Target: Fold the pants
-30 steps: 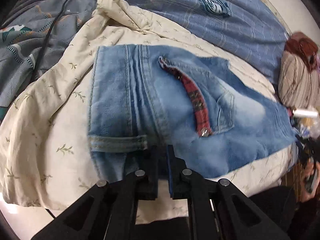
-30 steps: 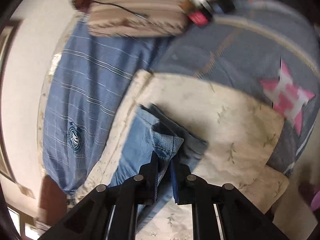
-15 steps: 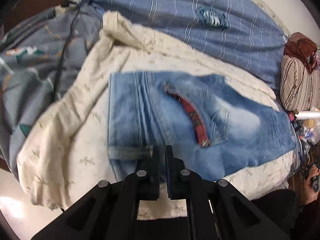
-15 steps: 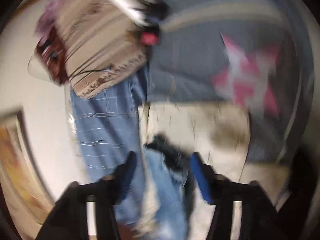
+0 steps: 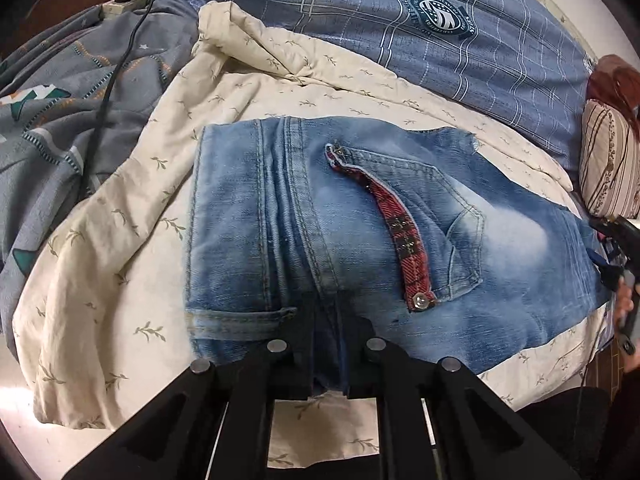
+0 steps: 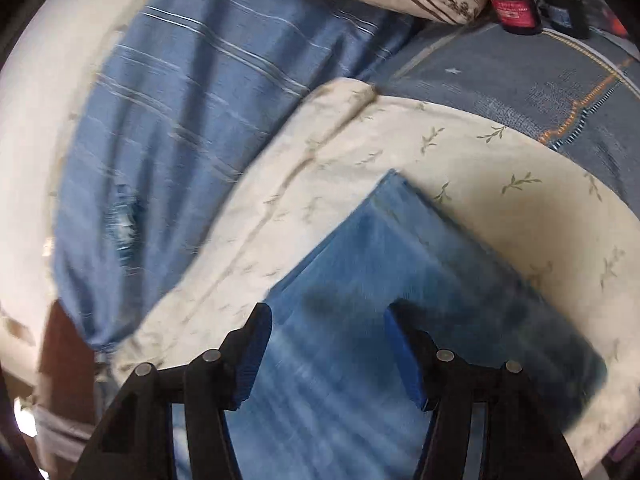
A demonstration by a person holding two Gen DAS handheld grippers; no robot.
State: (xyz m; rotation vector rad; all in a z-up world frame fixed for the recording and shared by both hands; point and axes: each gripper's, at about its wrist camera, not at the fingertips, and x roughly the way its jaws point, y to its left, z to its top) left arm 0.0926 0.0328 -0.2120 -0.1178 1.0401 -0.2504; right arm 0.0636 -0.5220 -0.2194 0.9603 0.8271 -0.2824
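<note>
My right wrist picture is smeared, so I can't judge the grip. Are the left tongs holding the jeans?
Observer: Yes. The left tongs are shut on the near edge of the jeans.
Operator: Which side of the jeans faces up?
Observer: The side with the pocket and its red plaid trim.
Operator: Anything nearby that could snag?
Observer: A black cable runs over the grey quilt, apart from the jeans.
</note>
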